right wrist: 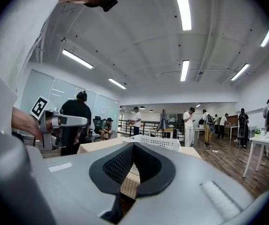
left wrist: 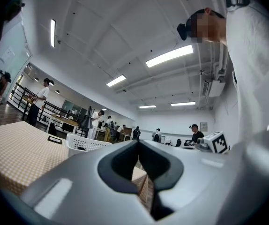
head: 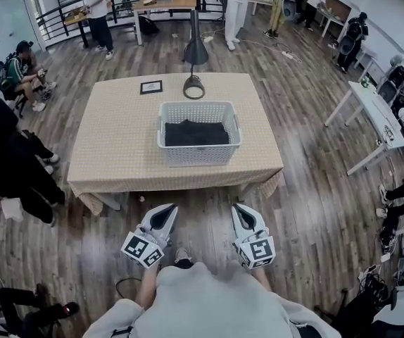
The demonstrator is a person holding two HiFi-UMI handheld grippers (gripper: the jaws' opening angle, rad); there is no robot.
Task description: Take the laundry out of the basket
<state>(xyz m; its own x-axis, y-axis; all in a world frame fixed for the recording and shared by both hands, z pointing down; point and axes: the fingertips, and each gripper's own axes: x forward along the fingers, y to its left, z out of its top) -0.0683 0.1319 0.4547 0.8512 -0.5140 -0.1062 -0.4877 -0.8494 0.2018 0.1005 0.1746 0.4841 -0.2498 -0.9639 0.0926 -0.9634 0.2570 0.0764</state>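
At the left, the left gripper (head: 165, 213) hangs before the near table edge, well apart from the basket. Its jaws are pressed together and hold nothing. In the middle, on the table (head: 110, 146) with a checked cloth, stands the white basket (head: 199, 155), and the dark laundry (head: 196, 132) lies inside it, untouched. Behind the basket are a small frame (head: 150, 86) and a lamp (head: 194, 51). At the right, the right gripper (head: 242, 212) is level with its partner, also closed tight and empty.

I judge this to be the approach step, as nothing is taken out yet. The next move calls for reaching over the basket rim, opening the jaws and lowering them onto the cloth.

The laundry looks like one dark mass, so I cannot tell how many pieces there are. The gripper views show only the basket wall, not its content.
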